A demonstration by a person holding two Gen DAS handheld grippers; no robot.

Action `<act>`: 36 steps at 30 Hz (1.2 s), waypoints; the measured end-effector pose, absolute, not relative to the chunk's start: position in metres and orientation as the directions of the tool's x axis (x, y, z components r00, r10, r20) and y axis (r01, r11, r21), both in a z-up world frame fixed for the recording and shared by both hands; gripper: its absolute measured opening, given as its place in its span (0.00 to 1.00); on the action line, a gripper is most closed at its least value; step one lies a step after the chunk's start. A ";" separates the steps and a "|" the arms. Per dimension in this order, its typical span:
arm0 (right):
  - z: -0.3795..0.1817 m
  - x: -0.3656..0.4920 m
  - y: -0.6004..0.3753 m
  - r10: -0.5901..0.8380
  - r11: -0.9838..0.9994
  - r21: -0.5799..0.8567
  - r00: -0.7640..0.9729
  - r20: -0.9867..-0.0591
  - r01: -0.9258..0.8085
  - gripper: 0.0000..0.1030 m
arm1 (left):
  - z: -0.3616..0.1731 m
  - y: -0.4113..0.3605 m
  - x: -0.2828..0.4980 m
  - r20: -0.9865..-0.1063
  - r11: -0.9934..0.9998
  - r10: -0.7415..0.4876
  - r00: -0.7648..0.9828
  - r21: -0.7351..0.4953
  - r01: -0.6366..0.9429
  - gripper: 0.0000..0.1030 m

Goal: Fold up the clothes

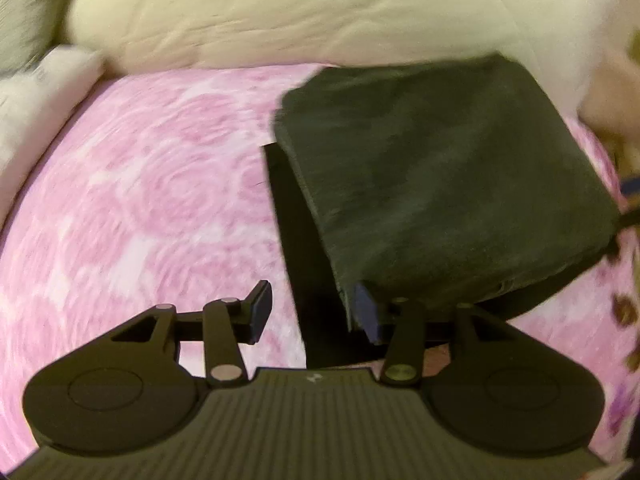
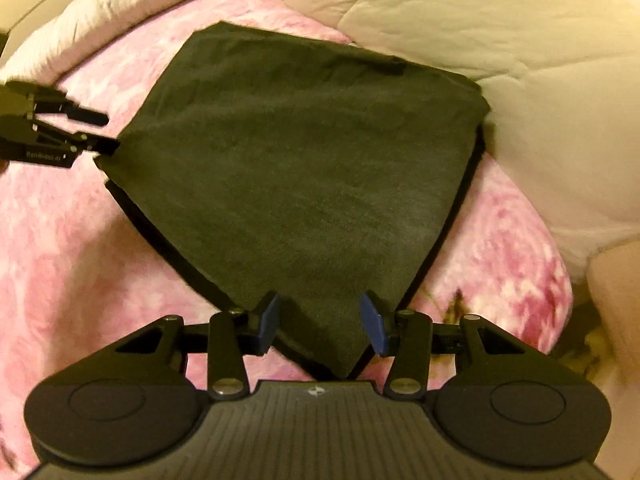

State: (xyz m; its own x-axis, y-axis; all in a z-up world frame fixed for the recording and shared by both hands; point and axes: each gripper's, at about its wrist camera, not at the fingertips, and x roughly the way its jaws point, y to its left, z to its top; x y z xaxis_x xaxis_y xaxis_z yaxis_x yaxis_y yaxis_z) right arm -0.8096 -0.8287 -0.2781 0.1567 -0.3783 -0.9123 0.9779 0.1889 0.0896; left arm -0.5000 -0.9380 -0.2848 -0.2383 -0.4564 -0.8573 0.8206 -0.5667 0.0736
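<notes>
A dark grey-green folded garment [image 2: 304, 160] lies flat on a pink rose-patterned blanket [image 2: 60, 240]. My right gripper [image 2: 320, 322] is open, and the garment's near corner lies between its blue-padded fingers [image 2: 267, 320]. In the left wrist view the same garment [image 1: 440, 180] fills the right half, blurred, with one corner draped over the right finger. My left gripper [image 1: 314, 312] is open, jaws wide apart. From the right wrist view the left gripper [image 2: 102, 132] sits at the garment's left corner, its lower finger touching the cloth edge.
A bulky cream duvet [image 2: 500, 60] is piled along the far side and right of the bed. A white fleecy roll [image 2: 120, 8] lies at the far left edge. Bare pink blanket [image 1: 140, 200] stretches left of the garment.
</notes>
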 end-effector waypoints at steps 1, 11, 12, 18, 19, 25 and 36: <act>-0.272 -0.809 -0.825 -0.379 0.176 0.093 0.155 -0.912 0.980 0.46 | -0.281 -0.934 -0.495 -0.856 -0.539 -0.461 -0.233 0.062 0.840 0.39; -0.210 -0.799 -0.792 -0.422 0.070 0.111 0.130 -0.897 0.991 0.79 | -0.234 -0.866 -0.467 -0.837 -0.359 -0.501 -0.222 -0.032 0.933 0.77; -0.205 -0.797 -0.787 -0.424 0.063 0.115 0.131 -0.896 0.991 0.81 | -0.229 -0.858 -0.464 -0.835 -0.342 -0.505 -0.221 -0.042 0.939 0.84; -0.176 -0.788 -0.753 -0.430 -0.045 0.147 0.114 -0.896 0.988 0.85 | -0.204 -0.810 -0.467 -0.806 -0.284 -0.549 -0.219 -0.066 0.957 0.99; -0.172 -0.787 -0.745 -0.430 -0.067 0.153 0.110 -0.896 0.986 0.85 | -0.200 -0.804 -0.467 -0.799 -0.277 -0.560 -0.216 -0.066 0.959 0.99; -0.161 -0.776 -0.706 -0.423 -0.138 0.178 0.104 -0.900 0.974 0.85 | -0.180 -0.775 -0.471 -0.779 -0.297 -0.586 -0.222 -0.048 0.954 0.99; -0.151 -0.749 -0.657 -0.482 -0.156 0.218 0.119 -0.868 0.963 0.85 | -0.136 -0.715 -0.483 -0.774 -0.342 -0.599 -0.206 0.014 0.940 0.99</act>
State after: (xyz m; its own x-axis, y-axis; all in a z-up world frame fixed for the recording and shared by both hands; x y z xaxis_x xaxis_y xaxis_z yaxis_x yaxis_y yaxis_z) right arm -0.7488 -0.6572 -0.1513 0.1186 -0.4815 -0.8684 0.9633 -0.1563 0.2182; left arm -0.4832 -0.7150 -0.1357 -0.2062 -0.5990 -0.7738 0.9396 -0.3419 0.0142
